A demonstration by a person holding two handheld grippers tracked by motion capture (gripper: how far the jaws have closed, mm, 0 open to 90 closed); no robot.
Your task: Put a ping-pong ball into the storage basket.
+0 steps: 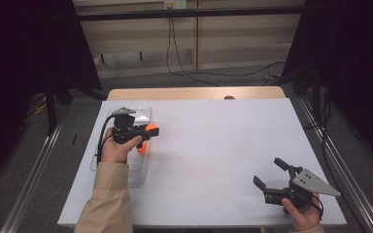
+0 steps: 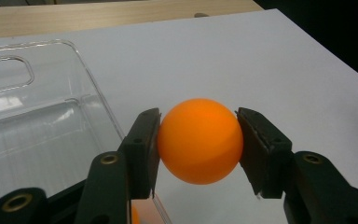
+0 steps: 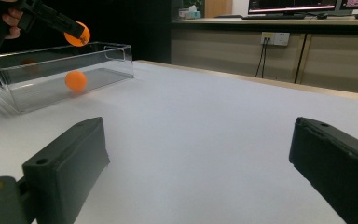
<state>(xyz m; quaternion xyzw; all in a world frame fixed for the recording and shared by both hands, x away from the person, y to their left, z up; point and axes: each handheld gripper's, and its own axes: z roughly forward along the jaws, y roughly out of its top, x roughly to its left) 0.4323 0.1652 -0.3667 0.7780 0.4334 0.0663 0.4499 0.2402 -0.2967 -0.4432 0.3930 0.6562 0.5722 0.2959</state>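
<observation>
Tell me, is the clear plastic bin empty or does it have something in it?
Not empty. The clear bin holds one orange ball on its floor; a second ball is clamped in the left gripper.

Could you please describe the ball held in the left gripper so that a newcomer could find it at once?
Look to the clear plastic bin at the left edge of the white table. Above its right rim, the left gripper pinches an orange ball. A second orange ball lies inside the bin; this one is held up.
</observation>
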